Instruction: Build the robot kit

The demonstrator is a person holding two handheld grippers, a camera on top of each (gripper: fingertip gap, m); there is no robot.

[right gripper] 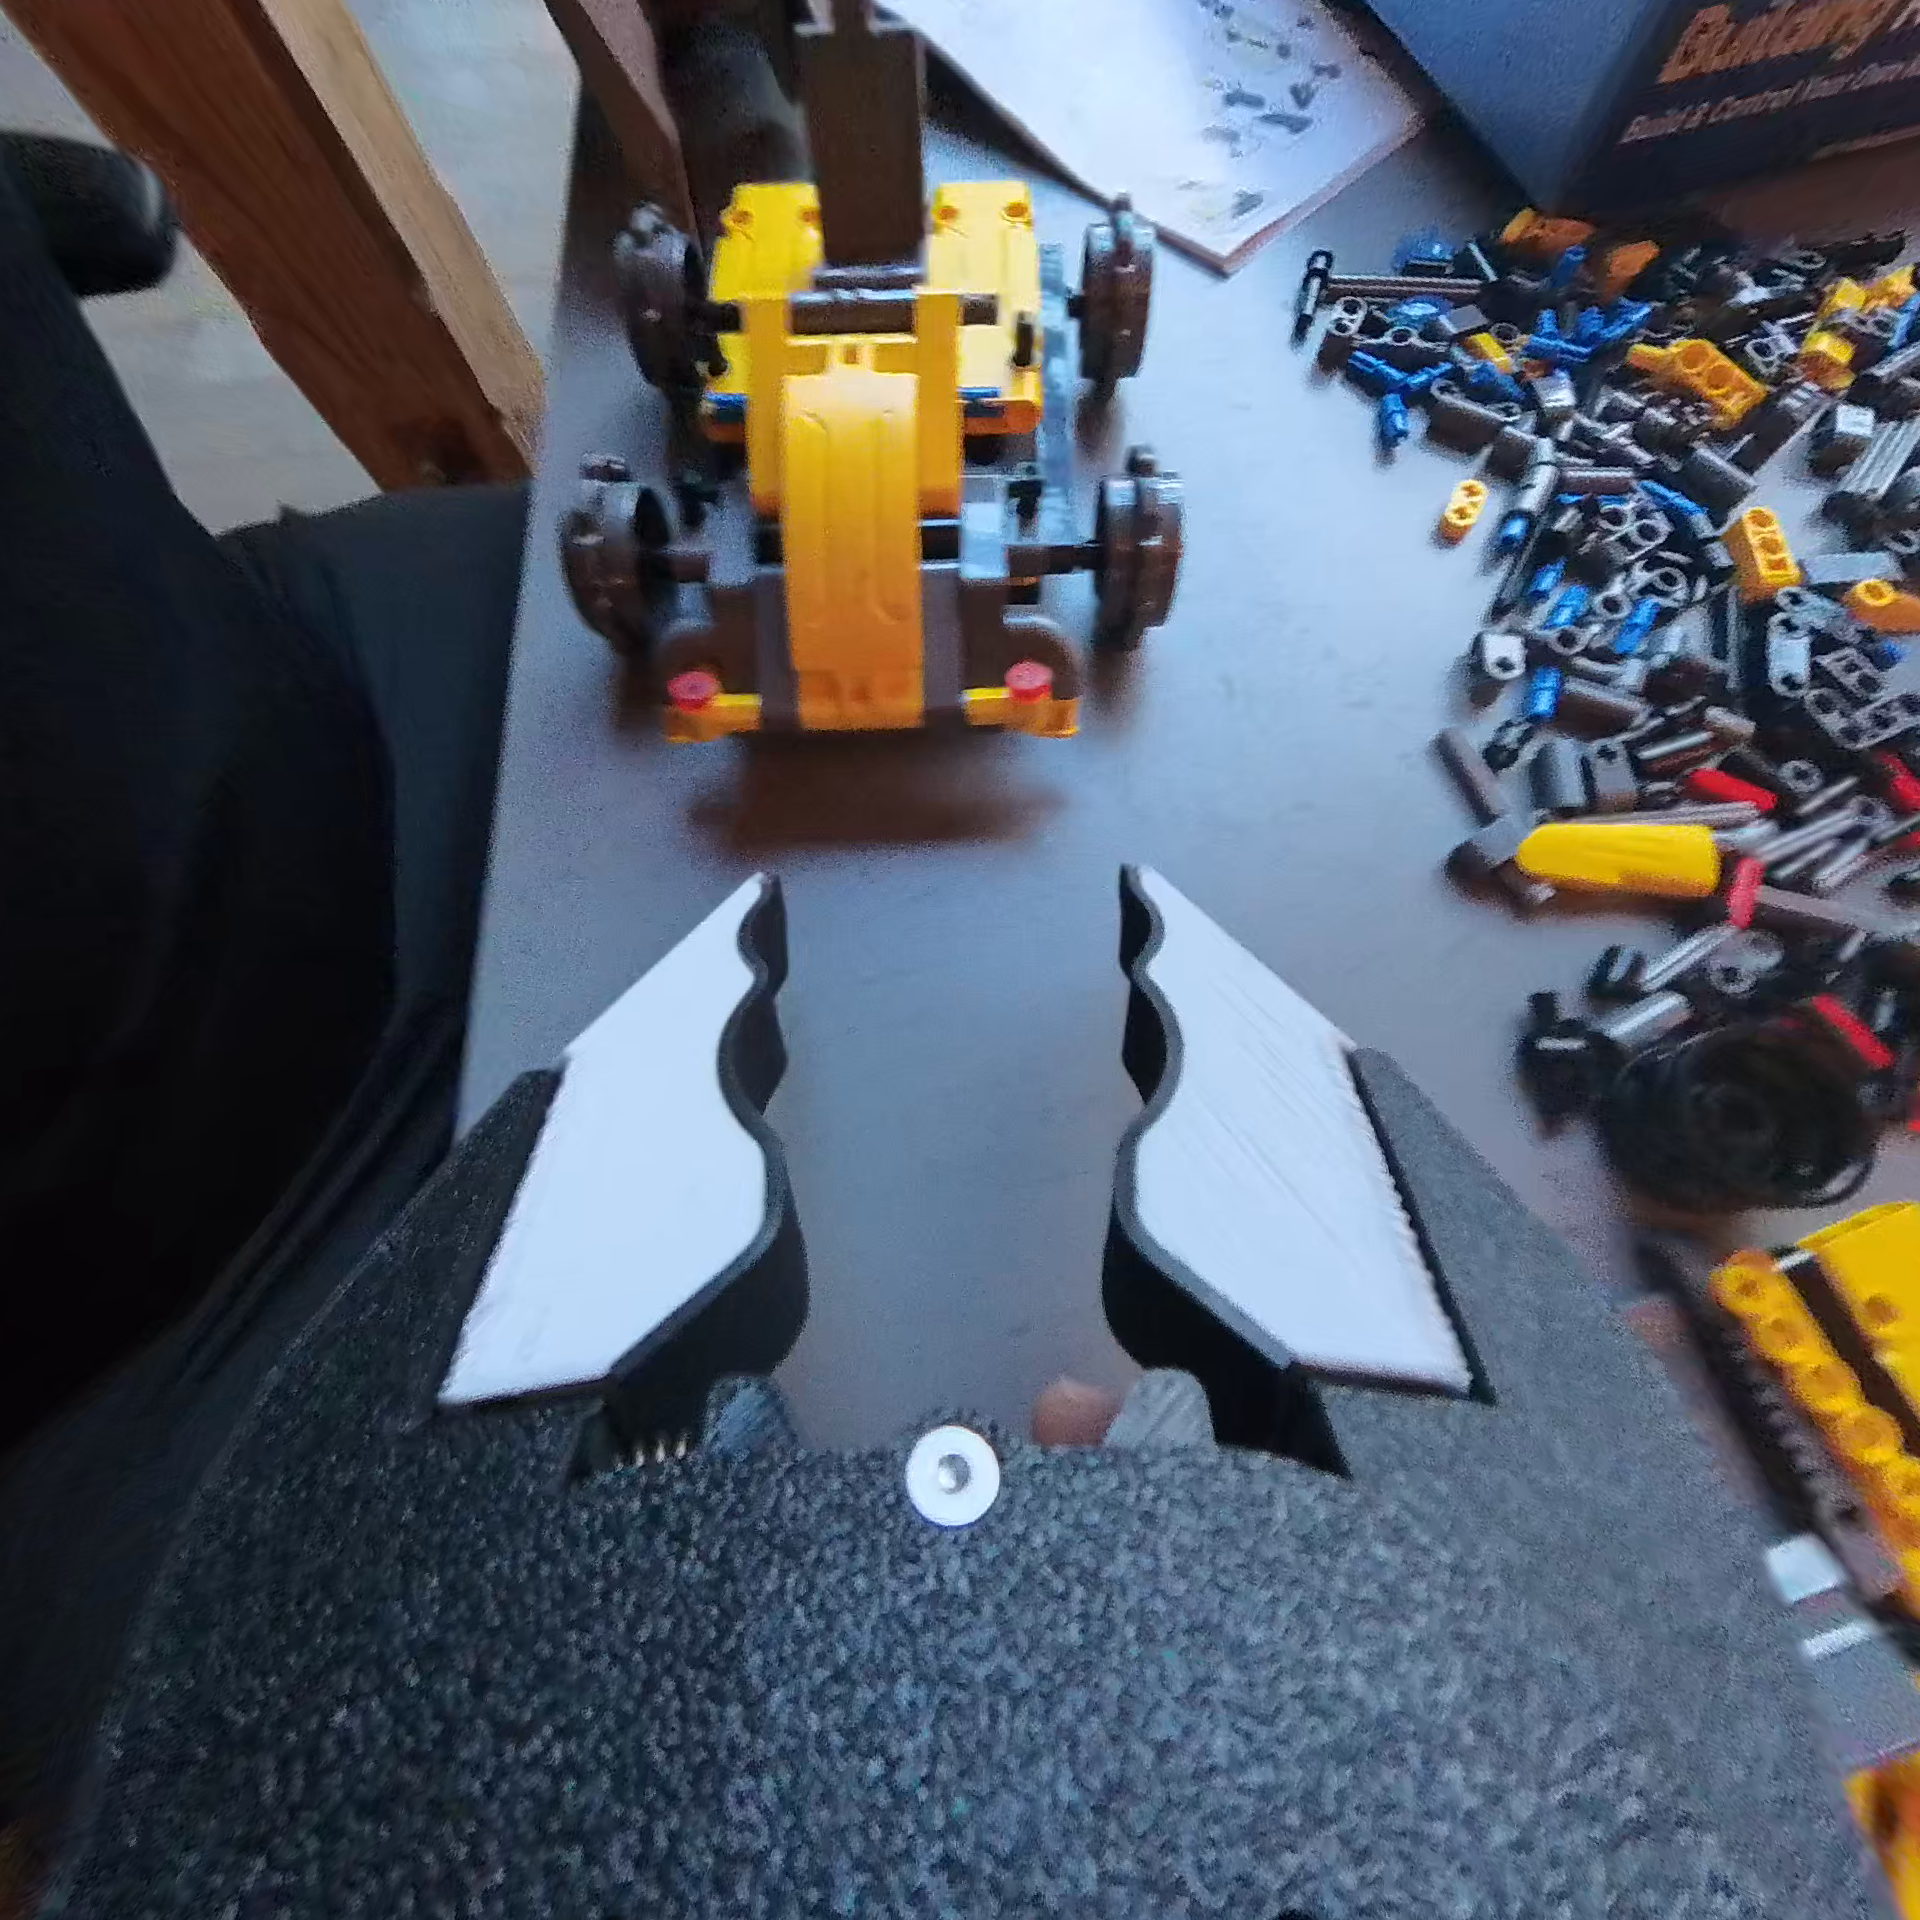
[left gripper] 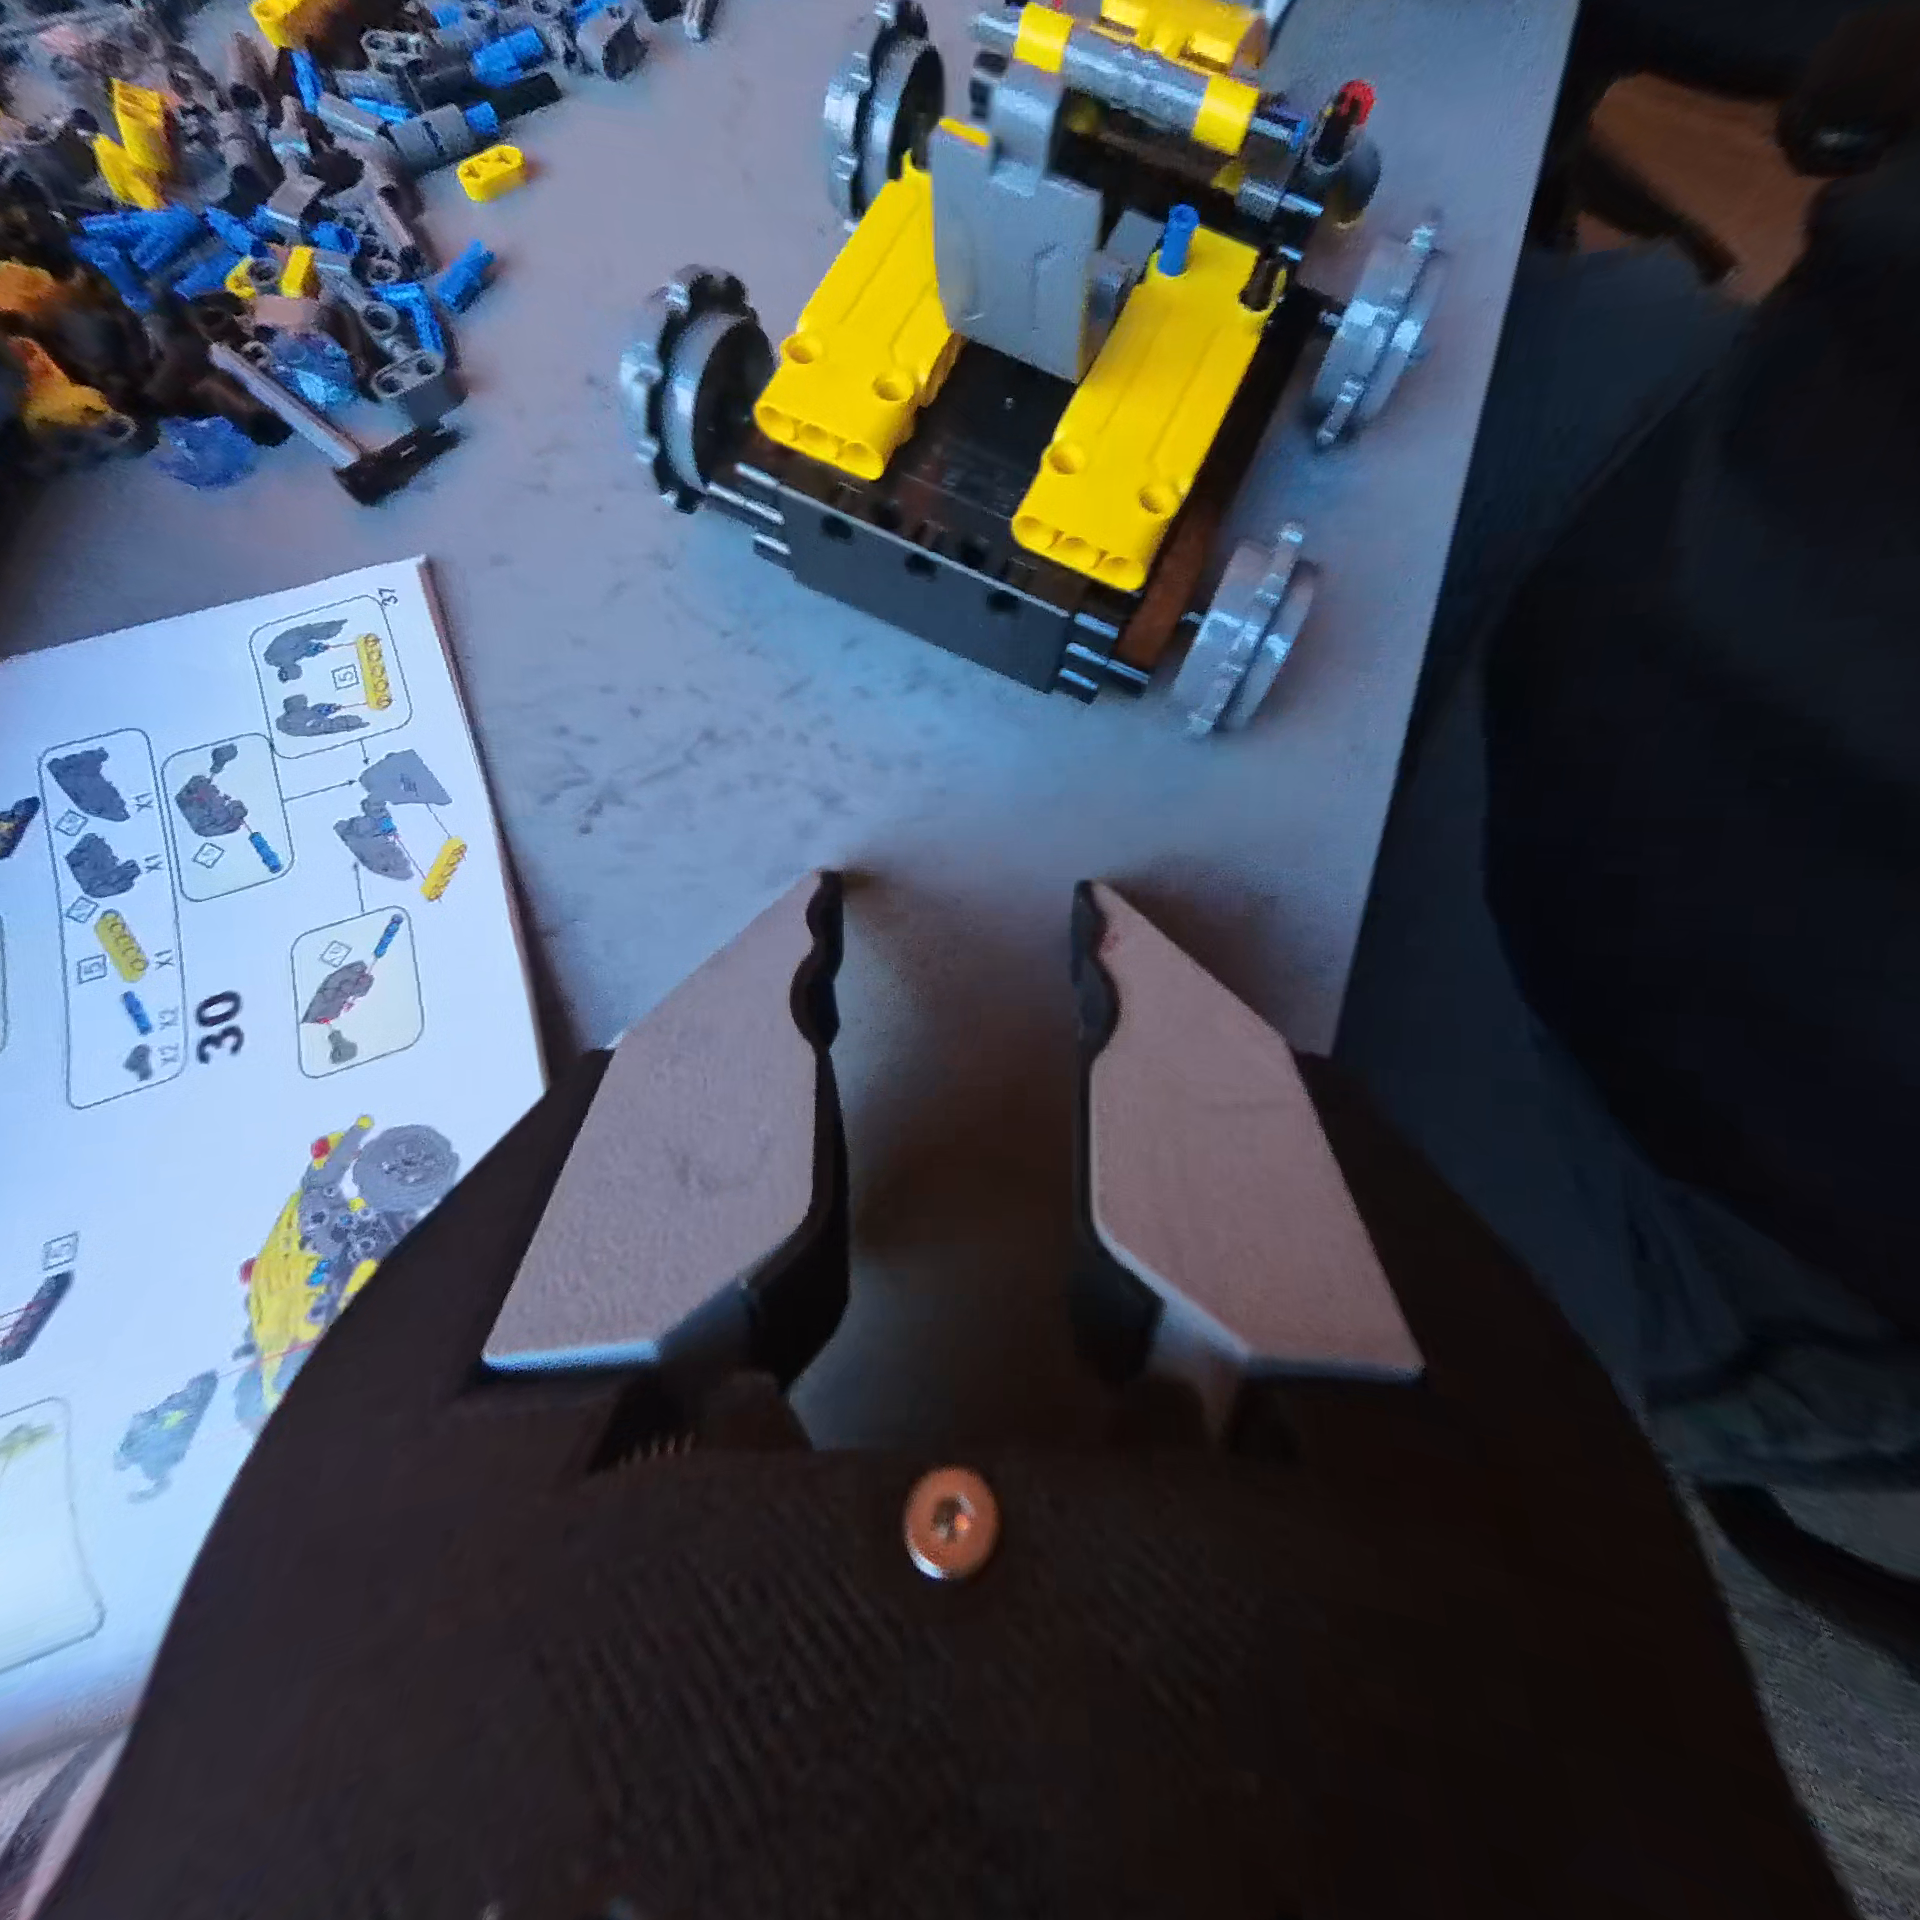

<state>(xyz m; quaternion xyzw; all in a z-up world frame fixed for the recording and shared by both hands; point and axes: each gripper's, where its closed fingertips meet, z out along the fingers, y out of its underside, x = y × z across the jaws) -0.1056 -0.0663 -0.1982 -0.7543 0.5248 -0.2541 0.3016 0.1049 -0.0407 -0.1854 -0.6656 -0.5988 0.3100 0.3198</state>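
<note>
A half-built yellow, grey and black brick vehicle (left gripper: 997, 395) with grey wheel hubs stands on the grey table near its right edge. It also shows in the right wrist view (right gripper: 862, 488), seen from its end with two red studs. My left gripper (left gripper: 956, 899) is open and empty, a short way in front of the vehicle. My right gripper (right gripper: 951, 883) is open and empty, facing the vehicle's end from close by. The other gripper's dark finger (right gripper: 862, 135) reaches down over the vehicle's far end.
An open instruction booklet (left gripper: 249, 935) lies left of my left gripper. A heap of loose blue, grey, black and yellow parts (left gripper: 239, 239) lies at the far left, and in the right wrist view (right gripper: 1683, 582) at the right. A box (right gripper: 1662, 94), a wooden post (right gripper: 312, 239) and a person's dark clothing (left gripper: 1714, 727) border the table. The tips of one gripper are about 20 cm away from the tips of the other.
</note>
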